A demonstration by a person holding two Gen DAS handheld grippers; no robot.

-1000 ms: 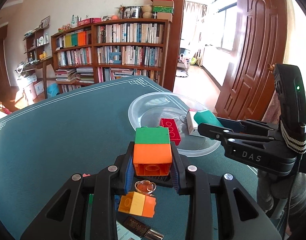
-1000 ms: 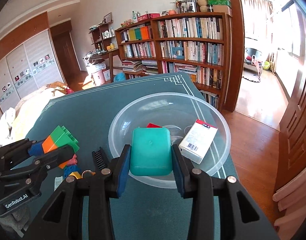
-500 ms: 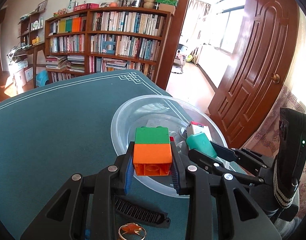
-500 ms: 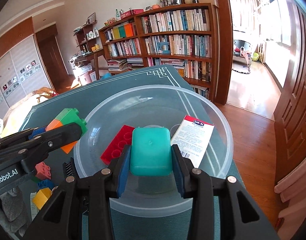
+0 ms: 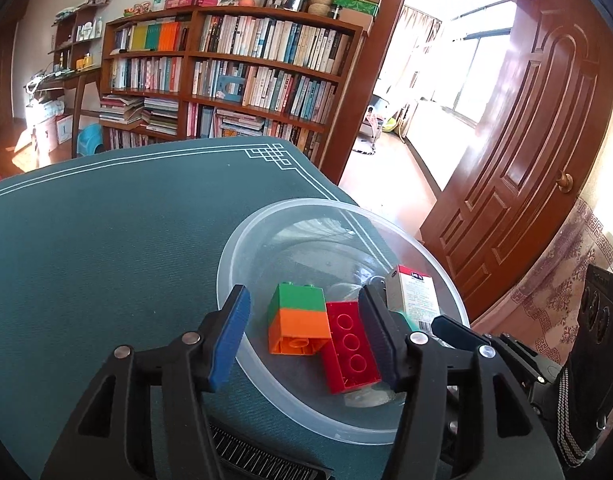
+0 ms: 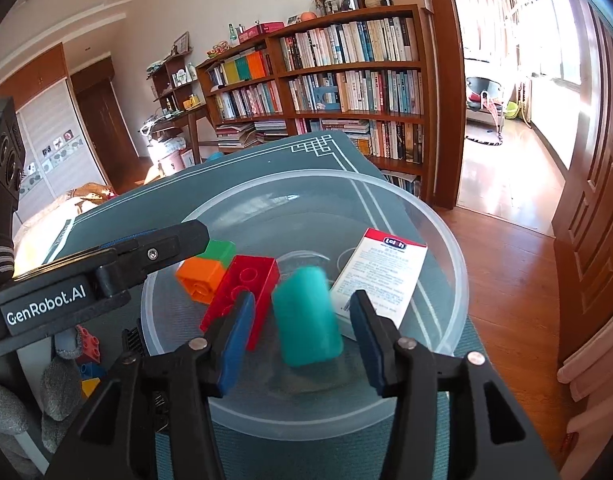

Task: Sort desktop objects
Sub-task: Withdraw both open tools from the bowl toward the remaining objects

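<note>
**Both grippers spread wide over the bowl, blocks and teal case inside**

So here's where we are: the left gripper has its jaws wide apart with nothing between them, and the right gripper is spread just the same. Neither is gripping anything.

Everything is relative to the clear plastic bowl. Inside it we've got the green-and-orange block lying tilted against the red brick, touching it. The teal case shows blurred in the right wrist view, so we guess it's mid-drop or settling near the bowl's near wall. The white box lies toward the far right side of the bowl.

Handling-wise, we reckon the blocks are light, rigid and a bit slick, so squeeze across flat sides, not the studs. The bowl looks thin and light, so any nudge on the rim could slide it.

Room to move: the bowl sits near the corner of the green table mat, and the floor lies just beyond. Left of the bowl the mat is open. Outside the bowl's near-left rim we see a black comb and loose small blocks, probably next up. The two grippers sit close together, so we'd back out one at a time.
</note>
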